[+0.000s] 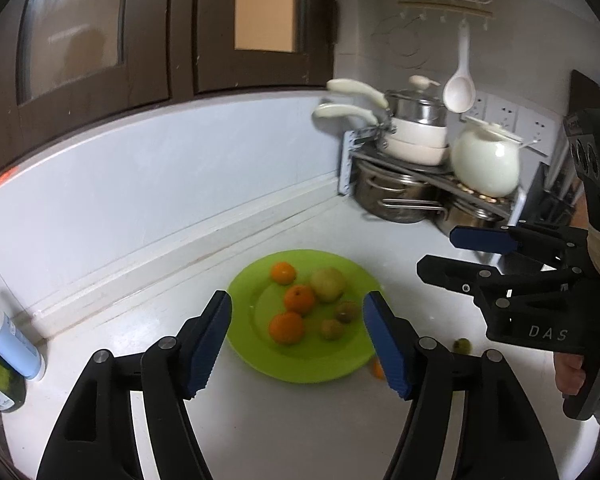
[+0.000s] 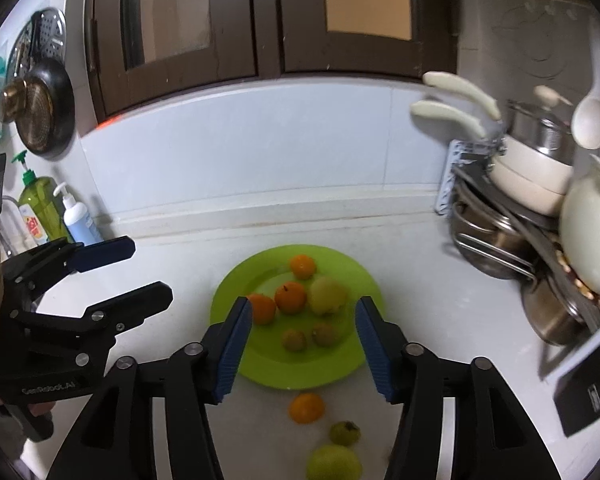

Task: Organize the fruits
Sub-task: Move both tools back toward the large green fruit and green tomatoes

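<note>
A green plate point(image 1: 252, 356) point(image 2: 228, 292) on the white counter holds three oranges point(image 1: 286, 327), a yellow-green apple point(image 1: 328, 284) and two small brownish-green fruits point(image 1: 332, 329). In front of the plate on the counter lie an orange point(image 2: 306, 408), a small green fruit point(image 2: 344, 433) and a yellow-green apple point(image 2: 334, 463). My left gripper point(image 1: 298, 344) is open and empty above the plate's near edge. My right gripper point(image 2: 304, 346) is open and empty above the plate, and also shows at the right of the left wrist view point(image 1: 440, 254).
A rack with steel pots, white pans and a white jar point(image 1: 485, 160) stands at the right corner. Soap bottles point(image 2: 76, 216) stand at the left by the wall. Dark cabinets point(image 2: 260, 20) hang above the counter.
</note>
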A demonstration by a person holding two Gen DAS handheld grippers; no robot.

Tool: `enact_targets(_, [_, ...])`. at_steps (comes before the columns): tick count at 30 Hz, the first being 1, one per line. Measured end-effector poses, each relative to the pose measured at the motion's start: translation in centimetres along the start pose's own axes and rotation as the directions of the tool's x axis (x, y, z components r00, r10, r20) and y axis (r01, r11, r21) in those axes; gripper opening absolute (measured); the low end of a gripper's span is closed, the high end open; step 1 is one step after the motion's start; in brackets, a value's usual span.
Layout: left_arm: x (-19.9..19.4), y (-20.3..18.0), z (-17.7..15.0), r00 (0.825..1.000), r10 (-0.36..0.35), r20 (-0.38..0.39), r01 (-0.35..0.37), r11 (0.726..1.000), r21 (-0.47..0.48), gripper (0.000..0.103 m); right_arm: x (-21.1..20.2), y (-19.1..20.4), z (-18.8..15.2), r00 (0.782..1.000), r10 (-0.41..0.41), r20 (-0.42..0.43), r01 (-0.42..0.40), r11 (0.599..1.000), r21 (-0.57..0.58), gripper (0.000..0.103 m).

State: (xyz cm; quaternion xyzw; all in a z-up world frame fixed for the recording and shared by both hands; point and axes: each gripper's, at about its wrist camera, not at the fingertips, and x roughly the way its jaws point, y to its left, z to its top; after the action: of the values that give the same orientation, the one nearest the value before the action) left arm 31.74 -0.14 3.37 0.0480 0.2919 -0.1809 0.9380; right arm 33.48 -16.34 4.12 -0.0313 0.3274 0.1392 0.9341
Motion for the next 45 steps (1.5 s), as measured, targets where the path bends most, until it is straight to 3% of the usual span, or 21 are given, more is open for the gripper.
enact_targets(10, [-2.4,-4.4,-0.8,0.999,-0.043,0.026,0.041,0.998,0.056,0.073,-5.8,-1.4,-2.7,0.995,-0.081,0.063,0.08,0.997,0.015,0.056])
enact_targets(21, [-2.8,-8.6,-2.9,0.998,-0.059,0.024,0.057,0.994,0.09,0.076,-8.6,-4.6,-6.2,0.992,-0.117,0.041,0.116,0.993,0.034,0.056])
enact_targets(28, [-1.8,-10.5,-4.6,0.998,-0.057,0.005,0.056,0.994,0.096,0.076,-8.7,-6.2,-8.7,0.992,-0.127,0.011,0.126,0.991,0.036,0.056])
enact_targets(45, [4.7,-12.7,-8.1,0.982,-0.124,-0.145,0.138,0.986,0.094,0.075,-2.7,-9.0,-12.9,0.988,-0.008,-0.154,0.007,1.0,-0.007,0.056])
